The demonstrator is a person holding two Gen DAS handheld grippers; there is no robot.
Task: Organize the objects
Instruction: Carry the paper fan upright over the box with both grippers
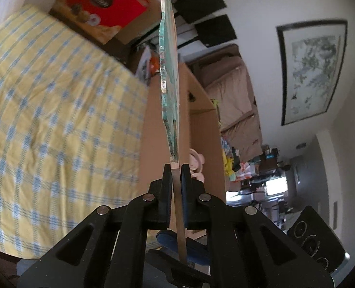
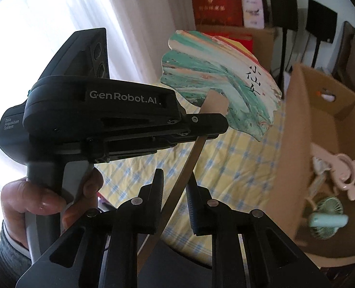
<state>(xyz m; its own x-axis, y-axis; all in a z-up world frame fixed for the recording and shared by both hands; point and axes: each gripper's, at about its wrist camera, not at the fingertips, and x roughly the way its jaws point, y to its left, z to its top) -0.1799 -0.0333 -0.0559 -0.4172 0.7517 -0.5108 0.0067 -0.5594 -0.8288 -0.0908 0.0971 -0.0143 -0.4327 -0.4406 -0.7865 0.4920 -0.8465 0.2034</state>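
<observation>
A flat paper hand fan [image 2: 222,81] with a marbled green, white and pink face is held up in the middle of both views. Its thin wooden handle [image 2: 177,192] is pinched by the left claw [image 1: 176,168], whose fingers are pressed together on the stick just below the fan face; in the left wrist view the fan [image 1: 169,76] is seen edge-on, running up the centre of the frame. The right claw [image 2: 175,175] is spread, its fingers standing either side of the lower handle without touching it, as far as can be told.

The fan is judged to be light and fairly stiff, but the paper face is thin, its scalloped edge looks easily creased, and it would catch air if swung. The handle is the sensible place to hold it; the smooth, narrow stick may pivot in a single pinch, so a second grip lower on the handle would steady it.

An open cardboard box [image 2: 326,110] stands at the right of the right wrist view, holding a pink item [image 2: 343,172] and a small mint-green handheld fan [image 2: 326,213]. It appears a likely destination. A bed with a yellow and blue checked cover [image 1: 57,120] fills the left of the left wrist view. The room is cluttered, with a red box [image 1: 100,2] at upper left and a framed painting [image 1: 312,69] at right.
</observation>
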